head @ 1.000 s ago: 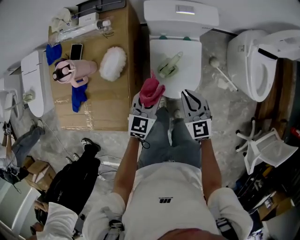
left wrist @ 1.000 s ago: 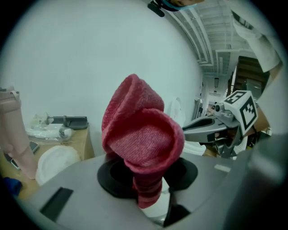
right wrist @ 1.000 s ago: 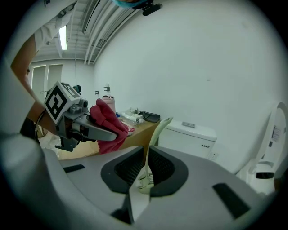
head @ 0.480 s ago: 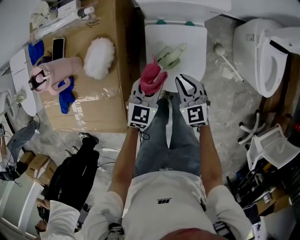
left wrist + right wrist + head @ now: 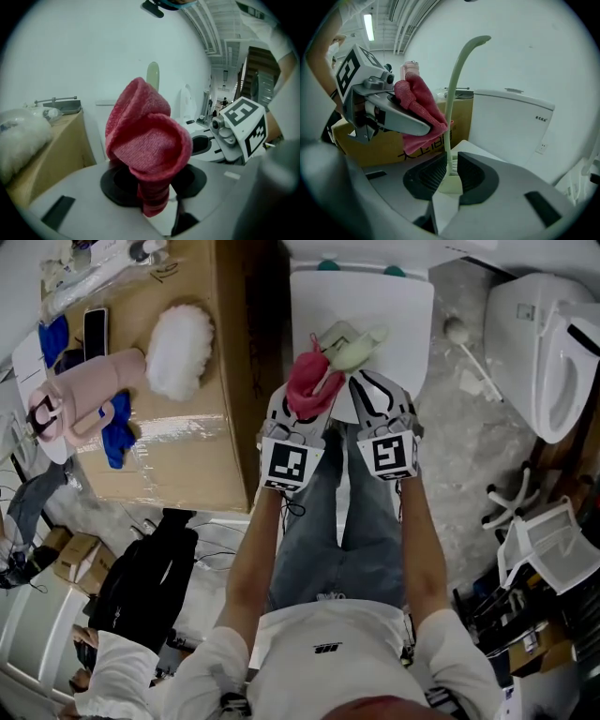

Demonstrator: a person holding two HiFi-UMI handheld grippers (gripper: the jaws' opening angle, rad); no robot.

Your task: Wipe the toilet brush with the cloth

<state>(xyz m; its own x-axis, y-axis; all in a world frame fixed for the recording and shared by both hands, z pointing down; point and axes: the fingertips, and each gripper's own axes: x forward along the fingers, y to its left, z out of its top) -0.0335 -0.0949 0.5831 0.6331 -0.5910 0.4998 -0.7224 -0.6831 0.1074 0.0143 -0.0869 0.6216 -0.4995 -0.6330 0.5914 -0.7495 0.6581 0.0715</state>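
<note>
- Head view: left tongs (image 5: pixel 305 413) and right tongs (image 5: pixel 364 385) sit side by side at the near edge of the toilet lid (image 5: pixel 403 306), where the toilet brush (image 5: pixel 349 343) lies.
- Left gripper view: tongs clamped on the bunched red cloth (image 5: pixel 147 140).
- Right gripper view: tongs opening, with the toilet brush handle between them, not squeezed.

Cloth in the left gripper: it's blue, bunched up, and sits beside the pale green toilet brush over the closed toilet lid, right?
Wrong colour: the left gripper view shows the cloth clamped in the left gripper is pinkish red, not blue. The rest stands: bunched up, beside the pale green toilet brush over the closed toilet lid.
</note>
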